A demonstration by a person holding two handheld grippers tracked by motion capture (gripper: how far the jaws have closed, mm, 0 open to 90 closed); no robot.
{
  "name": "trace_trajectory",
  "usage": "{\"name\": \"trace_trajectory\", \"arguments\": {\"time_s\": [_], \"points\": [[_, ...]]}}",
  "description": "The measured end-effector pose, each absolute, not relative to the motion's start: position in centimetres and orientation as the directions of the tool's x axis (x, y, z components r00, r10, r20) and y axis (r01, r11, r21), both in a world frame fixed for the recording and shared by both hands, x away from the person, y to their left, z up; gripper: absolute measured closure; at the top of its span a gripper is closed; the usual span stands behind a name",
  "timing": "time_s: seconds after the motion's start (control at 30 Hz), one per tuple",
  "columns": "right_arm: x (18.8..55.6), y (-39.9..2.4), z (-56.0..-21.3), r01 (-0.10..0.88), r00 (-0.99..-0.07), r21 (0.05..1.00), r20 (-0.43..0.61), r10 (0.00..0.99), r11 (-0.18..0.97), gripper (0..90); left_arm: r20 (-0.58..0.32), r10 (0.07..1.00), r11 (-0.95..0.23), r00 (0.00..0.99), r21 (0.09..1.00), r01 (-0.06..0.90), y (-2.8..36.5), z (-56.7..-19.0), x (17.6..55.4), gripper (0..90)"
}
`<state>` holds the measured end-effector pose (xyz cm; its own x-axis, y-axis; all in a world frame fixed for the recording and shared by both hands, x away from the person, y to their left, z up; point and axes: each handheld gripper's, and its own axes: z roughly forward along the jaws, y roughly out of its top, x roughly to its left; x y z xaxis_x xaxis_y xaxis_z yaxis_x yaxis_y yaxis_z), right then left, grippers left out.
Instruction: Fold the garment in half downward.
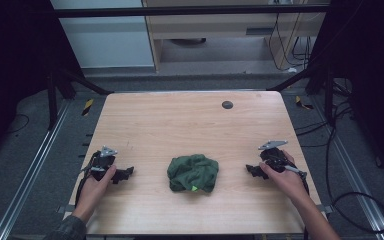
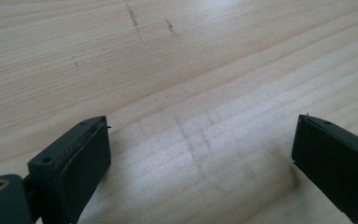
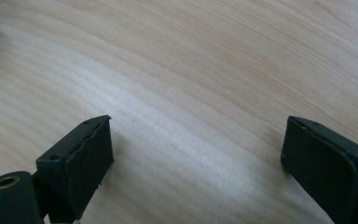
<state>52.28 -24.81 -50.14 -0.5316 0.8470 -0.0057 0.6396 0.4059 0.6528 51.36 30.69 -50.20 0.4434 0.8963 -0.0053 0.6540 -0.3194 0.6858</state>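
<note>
Centrally, a crumpled green cloth (image 1: 193, 173) is seen on the desk (image 1: 180, 125), flanked by the left tool (image 1: 126, 173) and right tool (image 1: 250, 170) (jaws apart, nothing held).

No legible text, label, brand or number on anything in view

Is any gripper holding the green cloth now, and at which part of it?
Nothing is held. The left gripper and the right gripper are both open with bare table between their jaws, and the crumpled green cloth lies apart between them.
</note>
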Motion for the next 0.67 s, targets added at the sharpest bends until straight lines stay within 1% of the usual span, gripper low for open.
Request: {"name": "trace_trajectory", "arguments": {"time_s": [0.13, 0.2, 0.3, 0.4, 0.47, 0.63, 0.67], "points": [[53.1, -24.7, -50.4, 0.644, -0.499, 0.672, 0.008, 0.866, 0.365, 7.8, 0.006, 0.902, -0.316, 0.431, 0.689, 0.652, 30.5, -50.3, 52.1, 3.5], [53.5, -24.6, -50.5, 0.639, -0.48, 0.684, -0.004, 0.877, 0.352, 6.4, 0.017, 0.904, -0.317, 0.427, 0.698, 0.643, 30.4, -50.5, 52.3, 3.0], [53.7, -24.3, -50.8, 0.63, -0.457, 0.703, -0.006, 0.89, 0.328, 4.6, 0.02, 0.902, -0.316, 0.43, 0.711, 0.628, 30.2, -50.8, 52.6, 0.0], [53.9, -23.8, -51.2, 0.623, -0.421, 0.725, -0.003, 0.907, 0.292, 1.1, 0.019, 0.901, -0.316, 0.433, 0.711, 0.628, 30.2, -50.8, 52.8, 0.0], [54.0, -23.5, -51.2, 0.632, -0.406, 0.721, -0.004, 0.914, 0.284, 0.1, 0.018, 0.903, -0.314, 0.43, 0.711, 0.629, 30.1, -50.8, 52.8, 0.0], [53.9, -22.2, -51.2, 0.668, -0.255, 0.723, -0.002, 0.967, 0.178, 0.1, 0.018, 0.913, -0.298, 0.407, 0.711, 0.637, 30.0, -50.8, 52.8, 0.0], [53.8, -22.1, -51.2, 0.669, -0.249, 0.722, -0.002, 0.969, 0.173, 0.1, 0.017, 0.917, -0.29, 0.397, 0.712, 0.639, 29.9, -50.8, 52.8, 0.0]]}}
